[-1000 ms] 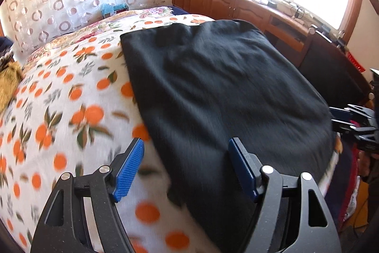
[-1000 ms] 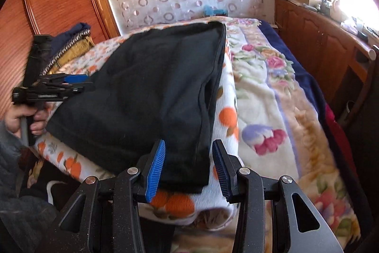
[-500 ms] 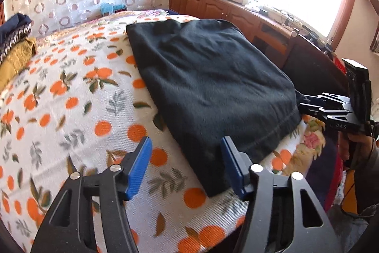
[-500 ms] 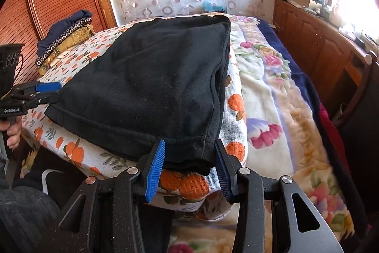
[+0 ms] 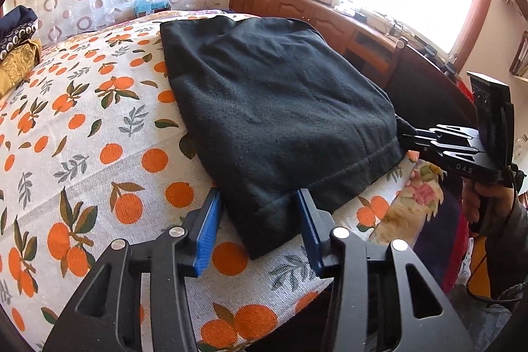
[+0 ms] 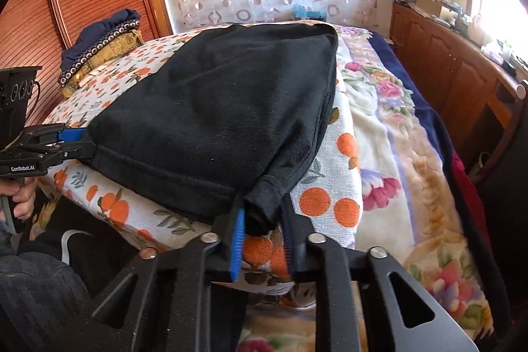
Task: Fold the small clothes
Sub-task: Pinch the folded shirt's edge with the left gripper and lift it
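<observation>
A black fleece garment lies flat on the orange-print sheet. My left gripper straddles its near left corner. The jaws are closing, and the cloth between them still lies flat and unpinched. Seen in the right wrist view, the left gripper sits at the garment's left corner. My right gripper is closing on the near right corner, which is bunched up between the blue pads. In the left wrist view, the right gripper holds that corner at the bed's edge.
A stack of folded clothes sits at the far left of the bed. A floral blanket covers the right side. A wooden cabinet with clutter runs under the window. A person's hand grips the right handle.
The left gripper has slid toward the garment's near corner, and its jaws have narrowed around it. The right jaws have narrowed onto the other corner and bunched the cloth.
</observation>
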Available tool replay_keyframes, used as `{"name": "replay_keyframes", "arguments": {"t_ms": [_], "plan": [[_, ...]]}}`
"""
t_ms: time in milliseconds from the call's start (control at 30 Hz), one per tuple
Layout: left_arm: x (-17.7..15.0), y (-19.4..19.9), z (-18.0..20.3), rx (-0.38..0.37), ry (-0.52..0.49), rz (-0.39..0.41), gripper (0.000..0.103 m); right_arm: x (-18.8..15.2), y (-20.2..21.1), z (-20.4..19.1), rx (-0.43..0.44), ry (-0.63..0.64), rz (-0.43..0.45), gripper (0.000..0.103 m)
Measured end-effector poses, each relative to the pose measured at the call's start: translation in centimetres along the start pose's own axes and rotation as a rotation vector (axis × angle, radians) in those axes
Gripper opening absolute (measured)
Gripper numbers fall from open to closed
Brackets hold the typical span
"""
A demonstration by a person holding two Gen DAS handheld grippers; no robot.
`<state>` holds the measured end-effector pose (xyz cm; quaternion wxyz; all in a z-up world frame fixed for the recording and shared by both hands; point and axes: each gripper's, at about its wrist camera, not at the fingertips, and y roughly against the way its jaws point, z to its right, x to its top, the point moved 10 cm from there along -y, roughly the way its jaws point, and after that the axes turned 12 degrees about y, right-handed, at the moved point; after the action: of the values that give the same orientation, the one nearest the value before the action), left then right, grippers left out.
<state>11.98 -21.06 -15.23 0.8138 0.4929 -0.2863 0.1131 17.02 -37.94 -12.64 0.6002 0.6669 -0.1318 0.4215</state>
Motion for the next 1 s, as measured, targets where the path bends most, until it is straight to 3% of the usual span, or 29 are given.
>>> {"name": "replay_keyframes", "arguments": {"t_ms": [33,133,333,533,767,1000], "plan": [[0.0,0.0,0.0,-0.001,-0.002,0.006,0.023,0.0,0.0,0.1,-0.002,-0.001,0.003,0.015],[0.2,0.4,0.3,-0.006,-0.024,0.023,0.013,0.1,0.2,0.6,-0.002,-0.019,0.025,0.012],[1.7,2.3,1.7,-0.027,-0.056,0.079,0.010,1.3,2.4,0.9,-0.041,-0.026,0.125,0.011],[5.1,3.8,2.5,-0.096,-0.049,0.121,0.009,3.5,3.3,1.0,-0.055,0.016,0.181,0.010],[13.1,3.6,2.7,-0.114,-0.057,0.184,0.009,9.2,3.3,3.8,-0.100,0.045,0.260,0.010],[19.5,0.3,1.2,-0.099,-0.064,0.180,0.008,13.8,0.4,6.2,-0.131,0.073,0.277,0.010]]}}
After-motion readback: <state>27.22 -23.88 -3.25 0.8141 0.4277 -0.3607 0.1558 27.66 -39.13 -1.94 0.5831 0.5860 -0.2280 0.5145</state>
